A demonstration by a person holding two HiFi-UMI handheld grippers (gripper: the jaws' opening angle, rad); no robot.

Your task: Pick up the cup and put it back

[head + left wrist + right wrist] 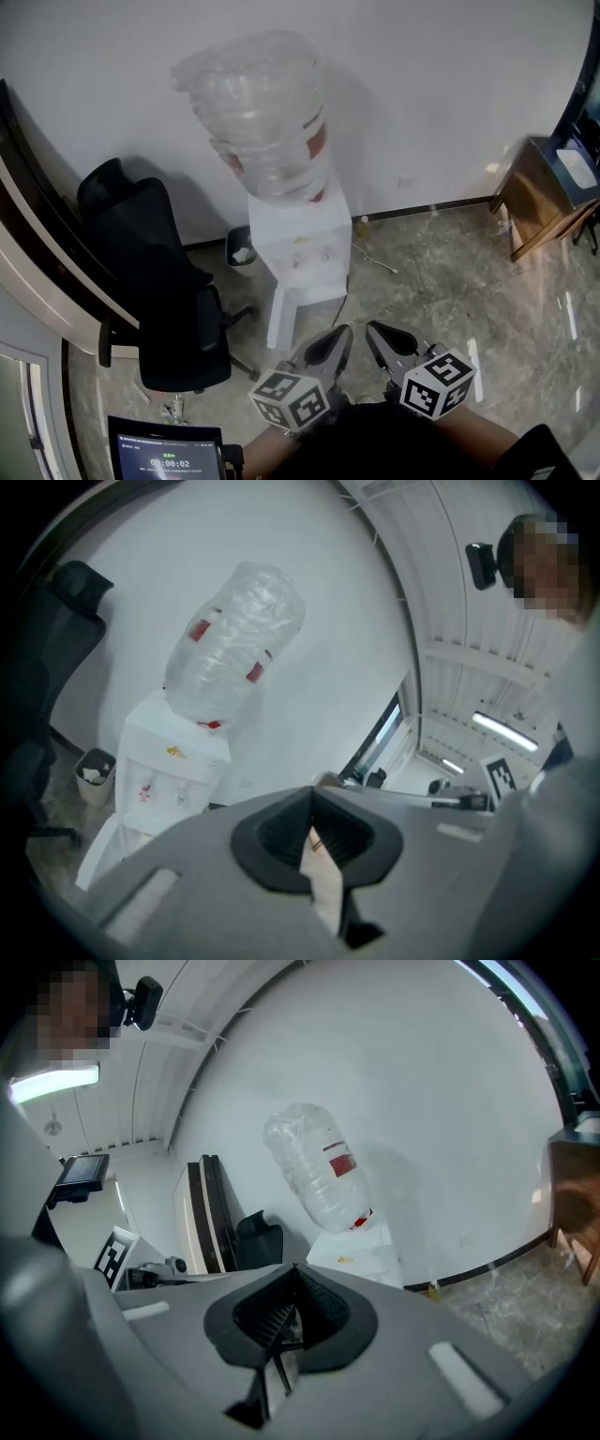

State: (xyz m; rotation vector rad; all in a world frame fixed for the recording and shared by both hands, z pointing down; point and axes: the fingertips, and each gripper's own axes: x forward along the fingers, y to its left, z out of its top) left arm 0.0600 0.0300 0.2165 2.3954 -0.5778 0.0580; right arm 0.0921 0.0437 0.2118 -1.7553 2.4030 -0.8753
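There are two claws, one white water machine (305, 248) with one big clear bottle (262, 112) upside down on top, one black chair (155, 272), one small bin (242, 248) just beside the machine, one brown wooden cabinet (544, 192) and one little screen (167, 455). The left gripper (337, 339) and the right gripper (377, 336) are held low, close side by side, tips pointing at the water machine. Each claw is squeezed closed with nothing in it. The floor (441, 272) is shiny grey stone and the wall (422, 84) is white. I cannot tell where the cup is.
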